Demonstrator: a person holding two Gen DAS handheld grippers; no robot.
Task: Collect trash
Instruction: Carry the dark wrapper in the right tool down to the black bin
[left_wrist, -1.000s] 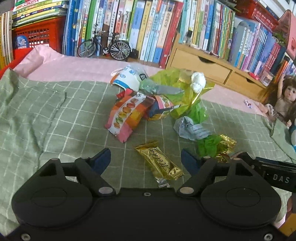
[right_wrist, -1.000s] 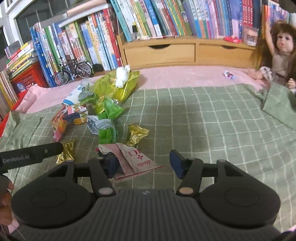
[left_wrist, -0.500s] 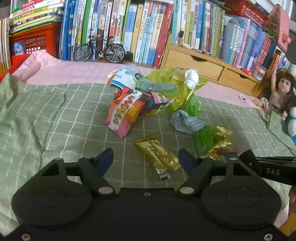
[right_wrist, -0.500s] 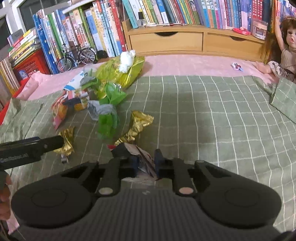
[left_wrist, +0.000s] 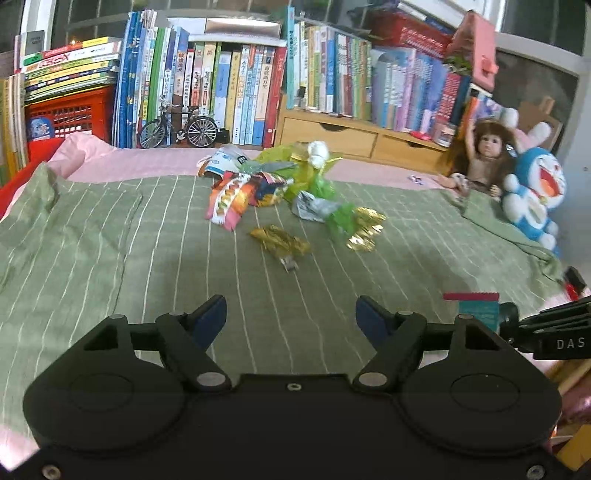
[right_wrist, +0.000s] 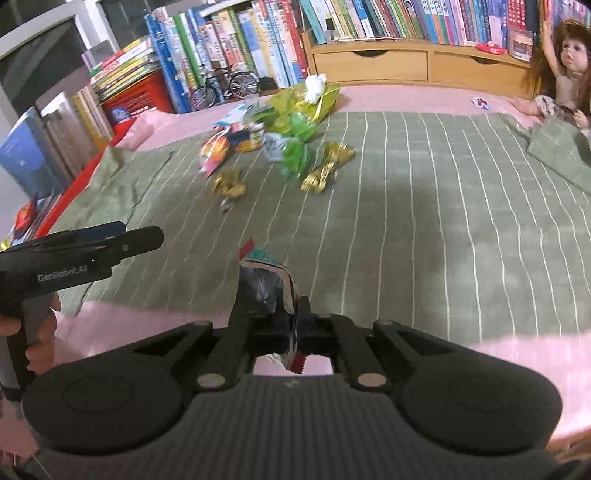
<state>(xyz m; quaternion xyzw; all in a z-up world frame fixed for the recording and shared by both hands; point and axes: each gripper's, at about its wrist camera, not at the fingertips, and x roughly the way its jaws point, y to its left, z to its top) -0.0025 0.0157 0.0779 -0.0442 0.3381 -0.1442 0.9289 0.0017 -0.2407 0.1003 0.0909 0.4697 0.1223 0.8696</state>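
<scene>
a home, most likely a child's bedroom: a bed under a green checked blanket (left_wrist: 110, 258) over a pink sheet (left_wrist: 155, 166), a wall of children's books (left_wrist: 221, 92) above a wooden drawer unit (left_wrist: 332, 136), a doll (left_wrist: 484, 155), a blue plush toy (left_wrist: 535, 192) and a small model bicycle (left_wrist: 177, 127).

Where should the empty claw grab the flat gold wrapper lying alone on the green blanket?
Probably across the middle of the long, flat gold foil wrapper, coming down from above. It lies flat on the green checked blanket, clear of the pile, so the open left claw can straddle its narrow width.
</scene>
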